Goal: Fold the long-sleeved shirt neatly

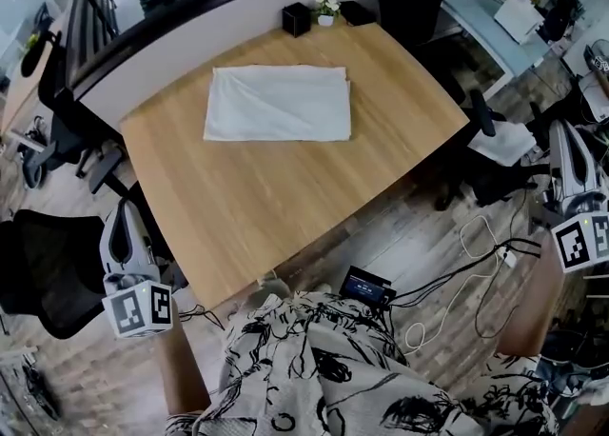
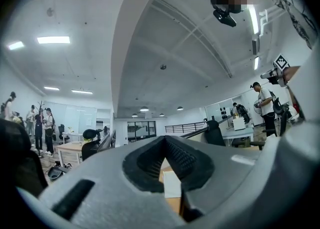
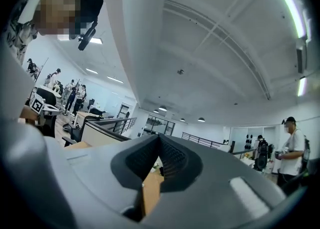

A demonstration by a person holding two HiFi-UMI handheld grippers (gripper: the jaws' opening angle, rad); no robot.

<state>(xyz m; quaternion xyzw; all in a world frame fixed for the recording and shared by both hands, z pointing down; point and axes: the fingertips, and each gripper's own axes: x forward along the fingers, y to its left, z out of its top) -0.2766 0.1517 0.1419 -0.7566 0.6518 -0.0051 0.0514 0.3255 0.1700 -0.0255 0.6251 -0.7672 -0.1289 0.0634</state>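
Shirt (image 1: 278, 103): pale, folded down to a flat rectangle on the far half of the tabletop (image 1: 285, 206), no sleeves showing. There's a diagonal crease across the left part, and the layers look slightly offset along the right edge. I'd judge the fold done or nearly done.

Both grippers are off the tabletop and well apart from the shirt.
- Left gripper (image 1: 124, 220) is out past the near-left corner. Its own view (image 2: 165, 145) shows the jaws together with nothing in them.
- Right gripper (image 1: 568, 144) is far out to the right, over the floor. Its jaws (image 3: 160, 140) are also closed and empty.

Risks from here:
- Going back in to tidy with the jaws closed would shove the cloth instead of pinching it. The wood looks smooth, so the whole stack could slide or skew.
- Pinching only the top layer at the offset right edge could peel the fold open when lifted.
- Pressing out the crease from one side could bunch the layers toward the other side.
- A small black box (image 1: 296, 18) and a flower pot (image 1: 325, 10) sit near the far edge, beyond the shirt. A push away from the person could run the shirt or a gripper into them.
- The right gripper is near an office chair (image 1: 495, 153) and above the floor cables (image 1: 457, 272), so a low swing back in could clip one of them.
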